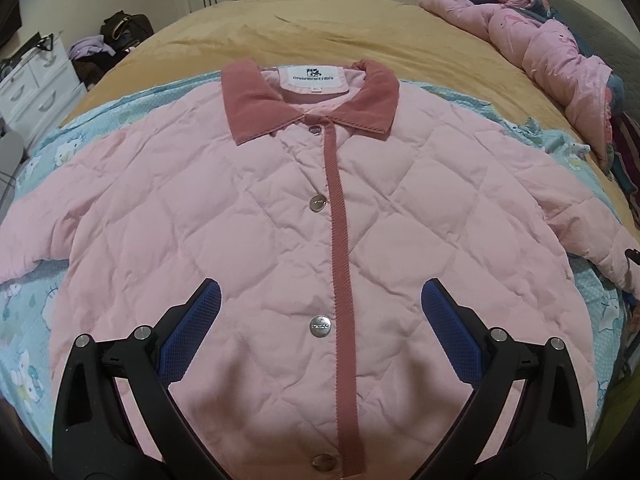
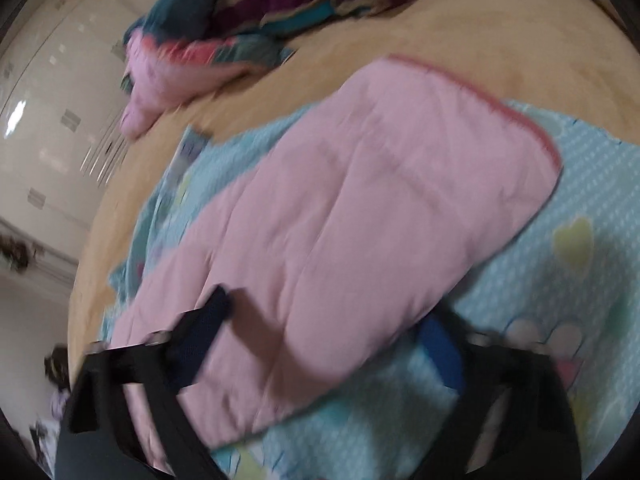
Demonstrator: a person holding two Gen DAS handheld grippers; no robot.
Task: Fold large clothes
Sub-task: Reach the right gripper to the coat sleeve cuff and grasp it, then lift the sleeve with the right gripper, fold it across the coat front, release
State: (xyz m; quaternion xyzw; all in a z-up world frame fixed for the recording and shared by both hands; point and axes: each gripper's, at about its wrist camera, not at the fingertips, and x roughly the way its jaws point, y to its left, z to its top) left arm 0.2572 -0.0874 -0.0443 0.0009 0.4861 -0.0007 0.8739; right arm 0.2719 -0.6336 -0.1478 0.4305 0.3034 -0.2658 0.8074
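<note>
A pink quilted jacket (image 1: 256, 216) with a dark-pink collar (image 1: 256, 104) and snap buttons lies flat, front up, on a light-blue cartoon sheet (image 1: 28, 320). My left gripper (image 1: 320, 300) is open and empty, above the jacket's lower front. In the blurred right wrist view, the jacket's sleeve (image 2: 360, 208) lies on the blue sheet (image 2: 580, 240), its dark-pink cuff pointing away. My right gripper (image 2: 332, 320) is open with the sleeve's upper part between its fingers; I cannot tell whether they touch it.
The sheet lies on a tan bedspread (image 1: 320, 32). A heap of pink and patterned clothes (image 1: 552, 48) lies at the bed's far right, also in the right wrist view (image 2: 208, 40). A white drawer unit (image 1: 36, 88) and bags stand left of the bed.
</note>
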